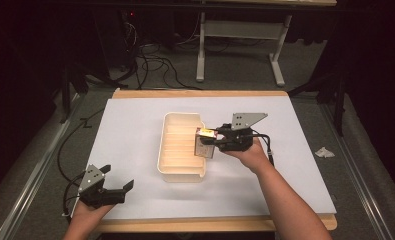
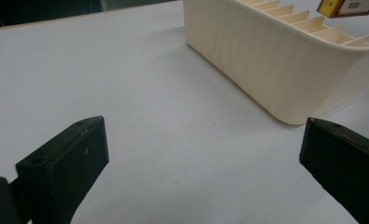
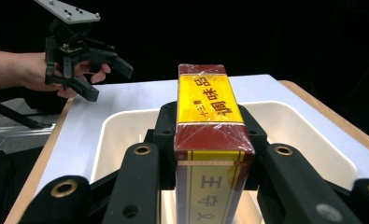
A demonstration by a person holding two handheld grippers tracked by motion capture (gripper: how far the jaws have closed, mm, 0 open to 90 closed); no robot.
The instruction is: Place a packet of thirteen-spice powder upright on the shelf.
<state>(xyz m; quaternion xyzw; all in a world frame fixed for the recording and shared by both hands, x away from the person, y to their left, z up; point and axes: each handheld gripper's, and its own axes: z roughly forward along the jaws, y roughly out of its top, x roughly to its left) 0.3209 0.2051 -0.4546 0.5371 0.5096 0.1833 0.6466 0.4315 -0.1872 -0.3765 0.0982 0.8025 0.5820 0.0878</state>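
Observation:
A red and yellow box (image 1: 203, 147) with printed characters hangs over the right side of a cream slotted tray (image 1: 182, 176). My right gripper (image 1: 216, 141) is shut on it, its black jaws pressing the box's two long sides (image 3: 209, 98). In the left gripper view the box (image 2: 348, 7) floats above the tray's dividers (image 2: 266, 70). My left gripper (image 1: 119, 176) rests near the table's front left corner, open, with nothing between its jaws (image 2: 205, 140). It also shows far off in the right gripper view (image 3: 108, 83), held in a hand.
The tray sits mid-table on a white cover (image 1: 135, 140) with a wooden rim at the front and back edges. Behind the table stand another table's legs (image 1: 201, 50) and floor cables. A crumpled scrap (image 1: 324, 152) lies on the floor at the right.

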